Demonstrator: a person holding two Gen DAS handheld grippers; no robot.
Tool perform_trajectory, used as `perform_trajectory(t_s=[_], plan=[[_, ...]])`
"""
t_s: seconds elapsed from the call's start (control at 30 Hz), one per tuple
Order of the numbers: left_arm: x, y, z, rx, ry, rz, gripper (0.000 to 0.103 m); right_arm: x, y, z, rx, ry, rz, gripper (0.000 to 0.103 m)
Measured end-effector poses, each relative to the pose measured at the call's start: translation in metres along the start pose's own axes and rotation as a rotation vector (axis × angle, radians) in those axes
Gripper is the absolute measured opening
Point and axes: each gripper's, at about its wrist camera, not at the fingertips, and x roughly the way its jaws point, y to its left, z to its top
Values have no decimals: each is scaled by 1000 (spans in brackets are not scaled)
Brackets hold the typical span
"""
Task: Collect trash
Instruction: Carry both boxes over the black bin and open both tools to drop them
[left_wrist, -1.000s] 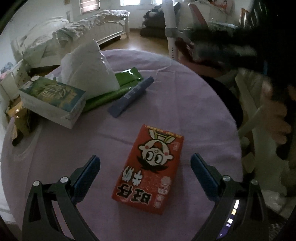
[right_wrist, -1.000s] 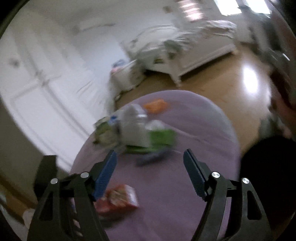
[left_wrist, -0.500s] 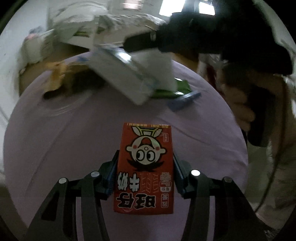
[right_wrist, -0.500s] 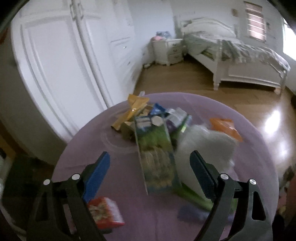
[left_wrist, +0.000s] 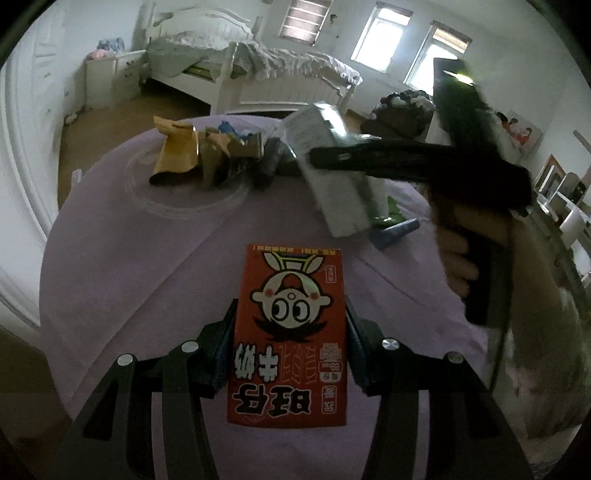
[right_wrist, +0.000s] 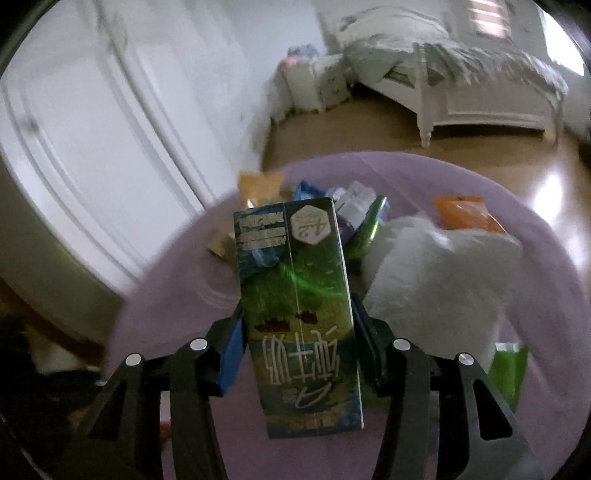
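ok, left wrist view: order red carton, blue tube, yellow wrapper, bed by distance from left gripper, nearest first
1. red carton, between the left gripper fingers.
2. blue tube, right, on the table.
3. yellow wrapper, far left of the table.
4. bed, beyond the table.

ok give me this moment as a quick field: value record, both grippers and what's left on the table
left gripper: shut on red carton
right gripper: shut on green milk carton
table: round, purple cloth
left on table: yellow wrappers, white tissue, orange packet, blue tube

Home bedrm: bed (left_wrist: 255, 70), wardrobe (right_wrist: 92, 122)
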Motion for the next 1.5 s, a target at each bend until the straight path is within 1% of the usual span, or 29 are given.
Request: perform_trajectory(t_s=[0.03, 0.13, 0.23, 0.3, 0.4, 0.57, 0.7, 0.87, 0.9, 1.07, 1.17, 1.3, 1.4, 1.43, 1.5], plan=[[-3, -2, -3, 1, -5, -2, 50, -14, -2, -4, 26, -27, 16, 51], [-4, -7, 6, 10, -19, -18, 50, -61, -9, -19, 91, -119, 32, 51], [-2, -22, 17, 41, -35, -40, 50, -110, -20, -40, 155, -220, 10, 51], [1, -35, 23, 60, -42, -55, 50, -144, -32, -58, 207, -298, -34, 51], [10, -63, 37, 108, -52, -91, 50, -184, -54, -84, 279, -381, -115, 51], [32, -116, 58, 187, -52, -152, 50, -233, -98, -126, 382, -468, -237, 51], [58, -162, 71, 228, -23, -243, 51, -272, -144, -162, 489, -535, -340, 51], [92, -229, 74, 318, 30, -343, 51, -303, -188, -206, 585, -574, -416, 51], [102, -247, 73, 342, 51, -367, 51, -309, -198, -215, 605, -580, -430, 51], [142, -301, 64, 409, 129, -426, 51, -317, -236, -248, 685, -574, -471, 52], [162, -320, 56, 432, 165, -431, 51, -313, -251, -265, 723, -559, -487, 52], [186, -339, 48, 443, 210, -436, 51, -305, -265, -278, 751, -533, -493, 52], [199, -348, 46, 449, 234, -435, 51, -300, -274, -287, 771, -516, -492, 52], [202, -349, 46, 449, 240, -433, 51, -300, -269, -290, 774, -512, -492, 52], [208, -352, 43, 448, 254, -431, 51, -299, -272, -298, 784, -505, -488, 52]])
